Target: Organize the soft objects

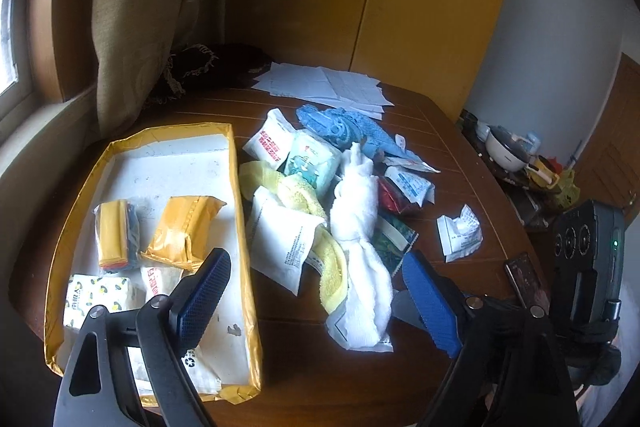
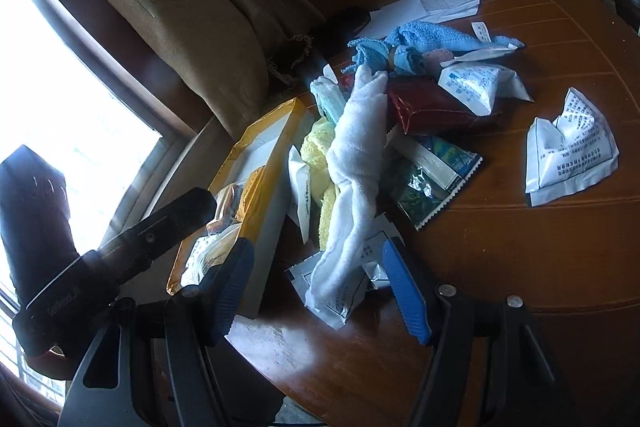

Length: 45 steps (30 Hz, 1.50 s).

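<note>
Cloths number 3 in the pile right of the box (image 1: 240, 187): white towel (image 1: 360, 211), yellow cloth (image 1: 298, 193), blue cloth (image 1: 340, 127). 4 packets (image 1: 180, 235) show in the box, the nearest cut off by the left gripper (image 1: 316, 291). Left gripper and right gripper (image 2: 320, 287) both gape, holding nothing. Packets beneath the towel are partly hidden.

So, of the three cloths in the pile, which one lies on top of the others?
The white cloth. It runs long over the heap, crossing the yellow cloth, while the blue cloth sits at the far end.
</note>
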Tool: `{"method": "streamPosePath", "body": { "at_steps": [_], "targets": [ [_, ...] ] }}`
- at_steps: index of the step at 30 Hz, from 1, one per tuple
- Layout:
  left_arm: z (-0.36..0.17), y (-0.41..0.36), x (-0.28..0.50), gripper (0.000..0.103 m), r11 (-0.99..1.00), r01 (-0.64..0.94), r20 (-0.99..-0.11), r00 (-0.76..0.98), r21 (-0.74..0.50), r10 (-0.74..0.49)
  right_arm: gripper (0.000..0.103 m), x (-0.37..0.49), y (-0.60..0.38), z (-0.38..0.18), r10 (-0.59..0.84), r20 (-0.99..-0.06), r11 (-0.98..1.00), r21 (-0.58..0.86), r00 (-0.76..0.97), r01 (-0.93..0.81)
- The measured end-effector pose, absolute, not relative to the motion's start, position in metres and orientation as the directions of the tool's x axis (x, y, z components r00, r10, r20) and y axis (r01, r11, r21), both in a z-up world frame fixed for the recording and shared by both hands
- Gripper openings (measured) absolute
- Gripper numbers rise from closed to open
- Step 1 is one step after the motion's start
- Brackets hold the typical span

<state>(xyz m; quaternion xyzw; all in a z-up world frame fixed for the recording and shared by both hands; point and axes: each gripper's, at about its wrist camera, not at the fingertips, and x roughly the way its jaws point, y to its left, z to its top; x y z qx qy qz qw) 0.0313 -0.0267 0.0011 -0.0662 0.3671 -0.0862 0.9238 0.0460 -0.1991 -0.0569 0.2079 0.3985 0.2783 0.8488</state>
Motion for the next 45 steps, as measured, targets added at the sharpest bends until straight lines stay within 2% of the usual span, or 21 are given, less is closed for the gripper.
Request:
{"method": "streamPosePath", "body": {
  "at_steps": [6, 12, 21, 25, 31, 36, 44, 45],
  "targets": [
    [-0.004, -0.033, 0.036, 0.09, 0.953, 0.161, -0.703, 0.645, -0.256, -0.298, 0.066, 0.044, -0.206, -0.061, 0.622, -0.579, 0.772, 0.565, 0.528, -0.291],
    [-0.01, -0.016, 0.038, 0.09, 0.954, 0.106, -0.705, 0.652, -0.279, -0.279, 0.067, 0.042, -0.209, -0.061, 0.615, -0.578, 0.779, 0.552, 0.537, -0.297],
    [-0.012, -0.023, 0.039, 0.09, 0.955, 0.132, -0.693, 0.662, -0.266, -0.285, 0.067, 0.052, -0.227, -0.054, 0.589, -0.575, 0.793, 0.546, 0.568, -0.269],
    [-0.011, -0.025, 0.043, 0.09, 0.955, 0.13, -0.684, 0.673, -0.266, -0.281, 0.067, 0.064, -0.254, -0.044, 0.528, -0.576, 0.823, 0.529, 0.624, -0.209],
    [-0.014, -0.026, 0.052, 0.09, 0.951, 0.136, -0.704, 0.644, -0.278, -0.298, 0.067, 0.082, -0.298, -0.042, 0.366, -0.637, 0.874, 0.486, 0.679, -0.015],
    [-0.017, -0.029, 0.054, 0.09, 0.95, 0.158, -0.706, 0.639, -0.268, -0.305, 0.067, 0.095, -0.311, -0.056, 0.288, -0.687, 0.884, 0.459, 0.667, 0.091],
    [-0.018, -0.031, 0.058, 0.09, 0.948, 0.169, -0.704, 0.637, -0.269, -0.313, 0.067, 0.116, -0.294, -0.068, 0.202, -0.741, 0.916, 0.374, 0.641, 0.143],
    [-0.018, -0.032, 0.06, 0.09, 0.948, 0.166, -0.709, 0.631, -0.271, -0.313, 0.062, 0.117, -0.292, -0.068, 0.199, -0.743, 0.916, 0.372, 0.639, 0.147]
  ]
}}
